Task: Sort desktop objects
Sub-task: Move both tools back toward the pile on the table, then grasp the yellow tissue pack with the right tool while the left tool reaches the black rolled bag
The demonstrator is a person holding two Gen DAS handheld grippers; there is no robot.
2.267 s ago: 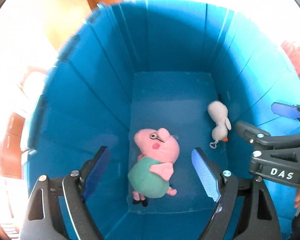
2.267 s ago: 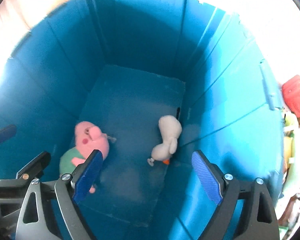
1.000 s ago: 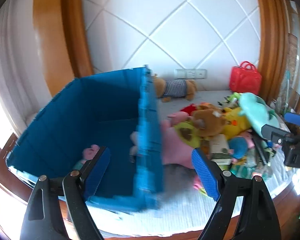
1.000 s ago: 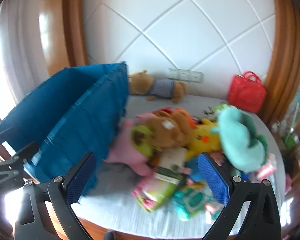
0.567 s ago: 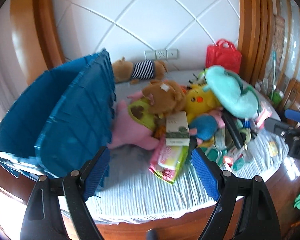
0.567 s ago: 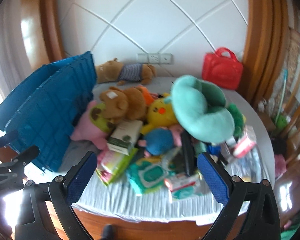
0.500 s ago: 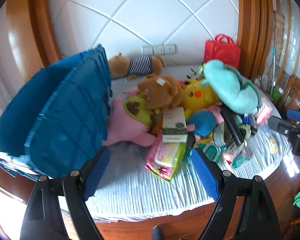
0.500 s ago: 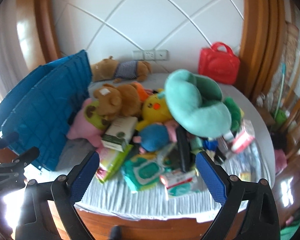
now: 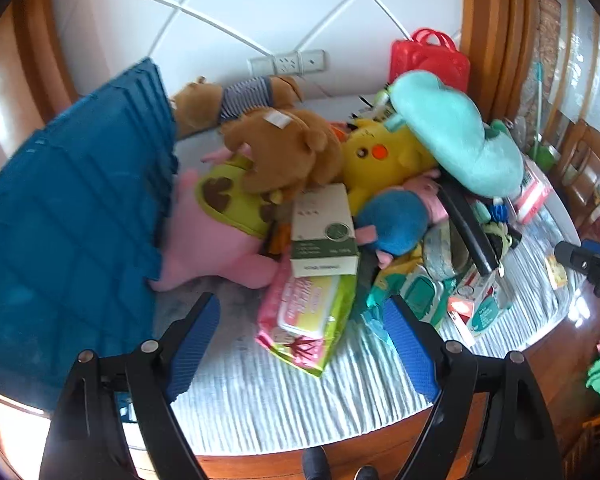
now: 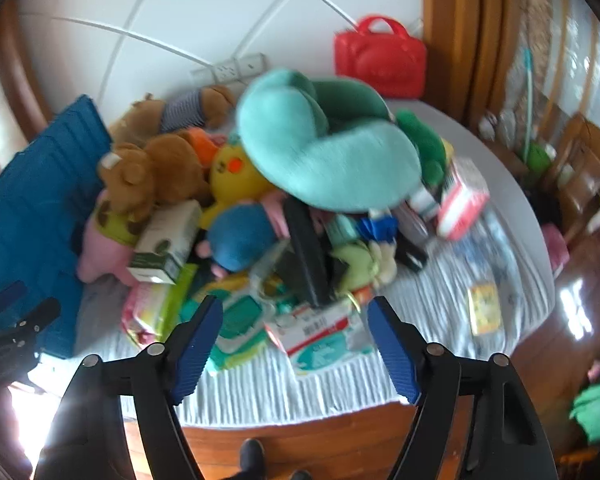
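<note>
Here, nearest the viewer, two pairs of black tongs with blue pads hang above the near edge of a round surface point(image 9: 260, 408) covered by a striped white cloth. The left tongs point(image 9: 300, 344) are spread wide and empty, with nothing between the pads. The right tongs point(image 10: 294, 344) are closing, also with nothing between them; both sit clear of the pile.

Just beyond the left tongs lies a pink and green wipes packet point(image 9: 312, 320), flat on the cloth. Just beyond the right tongs lie a red and white wipes packet point(image 10: 320, 332) and a teal-lidded packet point(image 10: 240, 328), overlapping. A small yellow card point(image 10: 484, 308) lies apart at the right.

Further in, a white and green box point(image 9: 324, 232) rests tilted on the pink packet's far end. Around it are a blue plush point(image 9: 392, 220), a large pink plush point(image 9: 212, 240), a brown bear point(image 9: 284, 148) and a yellow plush point(image 9: 380, 156), all heaped and touching. A big mint cushion point(image 10: 324, 152) caps the heap.

At the left stands the blue crate point(image 9: 68, 216), the likely destination, pressed against the pink plush. Farthest, by the wall, are a striped-shirt bear point(image 9: 236, 96) and a red handbag point(image 10: 380, 60).

The risks, as a judgement: pulling a packet from beneath the box could tip the box and loosen the heap. Thin, slippery packets lying flat may slide out of the pads. The right view is blurred, so its aim may be off.
</note>
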